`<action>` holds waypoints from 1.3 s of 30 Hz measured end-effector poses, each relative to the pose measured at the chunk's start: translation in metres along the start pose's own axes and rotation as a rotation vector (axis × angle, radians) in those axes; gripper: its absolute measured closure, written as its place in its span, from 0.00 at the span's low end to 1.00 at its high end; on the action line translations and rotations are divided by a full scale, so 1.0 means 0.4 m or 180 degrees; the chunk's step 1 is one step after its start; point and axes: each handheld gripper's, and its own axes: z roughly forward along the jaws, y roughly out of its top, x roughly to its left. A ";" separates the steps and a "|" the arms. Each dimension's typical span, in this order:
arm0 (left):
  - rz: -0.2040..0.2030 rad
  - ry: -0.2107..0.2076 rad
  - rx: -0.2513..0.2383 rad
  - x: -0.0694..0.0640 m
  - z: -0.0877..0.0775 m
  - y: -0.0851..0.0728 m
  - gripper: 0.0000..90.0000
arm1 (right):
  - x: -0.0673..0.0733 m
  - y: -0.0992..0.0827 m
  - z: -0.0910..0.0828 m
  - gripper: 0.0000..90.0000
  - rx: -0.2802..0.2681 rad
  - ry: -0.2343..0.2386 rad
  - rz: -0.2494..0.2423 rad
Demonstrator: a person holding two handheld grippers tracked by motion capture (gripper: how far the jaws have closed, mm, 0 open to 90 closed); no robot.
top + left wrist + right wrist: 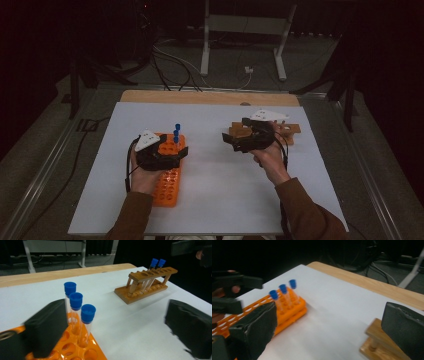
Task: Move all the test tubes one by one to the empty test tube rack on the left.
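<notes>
Three blue-capped tubes [81,315] are standing upright in your orange rack's [167,187] far end, left on the counter [215,175]; two more are sitting in the wooden rack [146,285] opposite. Your left hand-held gripper [165,156] is hovering over the orange rack with jaws apart, your right hand-held gripper [245,140] likewise gaping, bare counter lying between the racks.

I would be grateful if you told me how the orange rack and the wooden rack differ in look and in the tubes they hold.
The orange rack is a flat plastic block with many holes in rows; the wooden rack is an open frame on turned posts with a single row of holes. The orange rack holds three blue-capped tubes; the wooden rack holds two. Both stand on the white table, and their tubes have blue caps.
</notes>
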 end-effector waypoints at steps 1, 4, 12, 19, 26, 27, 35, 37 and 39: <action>-0.0004 -0.0002 0.0003 -0.002 0.001 0.000 0.02 | -0.008 0.001 -0.003 0.01 -0.0010 -0.0021 0.0018; -0.0008 0.0013 0.0033 -0.001 0.002 0.000 0.01 | -0.031 0.001 -0.012 0.01 -0.0014 -0.0084 0.0059; -0.0007 0.0038 0.0013 -0.001 0.001 0.000 0.01 | -0.098 0.001 -0.039 0.01 -0.0066 -0.0245 0.0191; -0.0013 0.0064 -0.0009 -0.001 0.000 0.001 0.01 | -0.159 0.003 -0.067 0.02 -0.0107 -0.0450 0.0307; -0.0023 0.0079 -0.0029 -0.002 -0.001 0.002 0.01 | -0.211 -0.013 -0.078 0.08 -0.0050 -0.0643 0.0327; -0.0030 0.0087 -0.0036 -0.002 -0.003 0.002 0.01 | -0.217 -0.017 -0.077 0.09 -0.0032 -0.0670 0.0329; -0.0057 0.0113 -0.0057 0.001 -0.004 0.002 0.01 | -0.253 -0.041 -0.075 0.15 0.0050 -0.0796 0.0379; -0.0062 0.0116 -0.0063 0.001 -0.005 0.002 0.01 | -0.258 -0.046 -0.073 0.17 0.0070 -0.0813 0.0376; -0.0069 0.0113 -0.0068 0.002 -0.006 0.002 0.01 | -0.265 -0.051 -0.073 0.17 0.0057 -0.0818 0.0408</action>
